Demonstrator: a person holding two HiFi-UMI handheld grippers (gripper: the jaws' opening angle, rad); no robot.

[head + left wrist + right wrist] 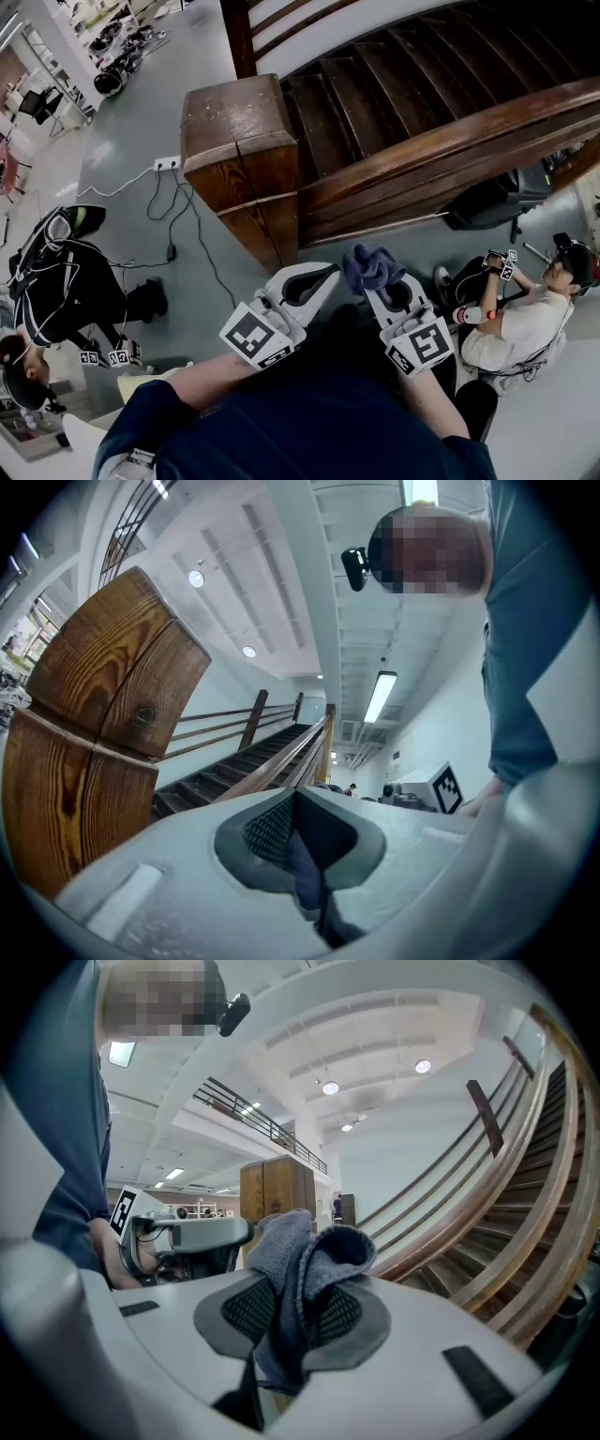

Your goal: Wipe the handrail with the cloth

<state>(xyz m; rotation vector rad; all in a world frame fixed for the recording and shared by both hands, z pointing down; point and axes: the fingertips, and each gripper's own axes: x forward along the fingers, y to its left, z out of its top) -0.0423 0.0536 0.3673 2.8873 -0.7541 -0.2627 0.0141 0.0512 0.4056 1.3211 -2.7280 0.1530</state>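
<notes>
Cloth [302, 1260] between right gripper [286, 1312] jaws, seemingly off handrail [450, 141]

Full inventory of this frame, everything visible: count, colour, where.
newel post: 1, brown wood, foot of the stairs, ahead of the left gripper
handrail: 1, dark brown wood, runs right from the newel post
stairs: 1 flight, dark wood, beyond the handrail
cloth: 1, blue-grey, bunched in the right gripper's jaws
power strip: 1, white, on the grey floor left of the post
cables: several, black and white, trailing from the strip
black case: 1, on the floor below the handrail
bystanders: 2, low on the floor, one left, one right
left gripper: 1, white, shut, empty
right gripper: 1, white, shut on the cloth
</notes>
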